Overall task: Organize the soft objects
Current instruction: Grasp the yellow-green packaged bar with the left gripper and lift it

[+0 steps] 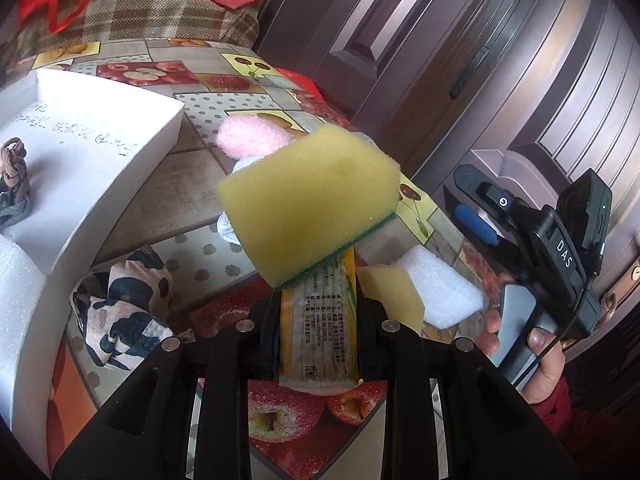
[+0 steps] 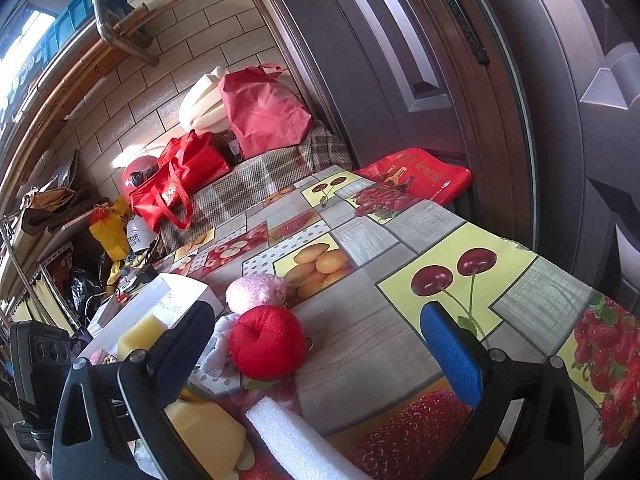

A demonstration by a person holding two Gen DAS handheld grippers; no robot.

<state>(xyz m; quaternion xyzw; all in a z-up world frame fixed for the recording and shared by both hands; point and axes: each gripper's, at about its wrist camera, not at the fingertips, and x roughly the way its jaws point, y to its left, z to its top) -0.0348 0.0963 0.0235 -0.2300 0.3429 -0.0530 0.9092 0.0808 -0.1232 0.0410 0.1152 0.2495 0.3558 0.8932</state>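
My left gripper point(image 1: 318, 312) is shut on a wrapped yellow sponge point(image 1: 312, 208) with a green scouring face, held up above the table. The printed wrapper point(image 1: 316, 340) runs between the jaws. To the left lies a white box point(image 1: 100, 128) with a brown hair tie point(image 1: 14, 168) in it. My right gripper point(image 2: 316, 320) is open above the table. A red plush apple point(image 2: 268, 340) lies ahead between its fingers, untouched. A pink plush point(image 2: 256, 292) sits just behind the apple. A white foam block point(image 2: 296, 440) and a bare yellow sponge point(image 2: 204, 432) lie under the right gripper.
The table point(image 2: 380, 332) has a fruit-print cover. A black-and-beige patterned cloth point(image 1: 124, 308) lies beside the box. Red bags point(image 2: 176, 188) sit on a plaid seat at the far end. A dark panelled door point(image 2: 500, 100) borders the table's right edge.
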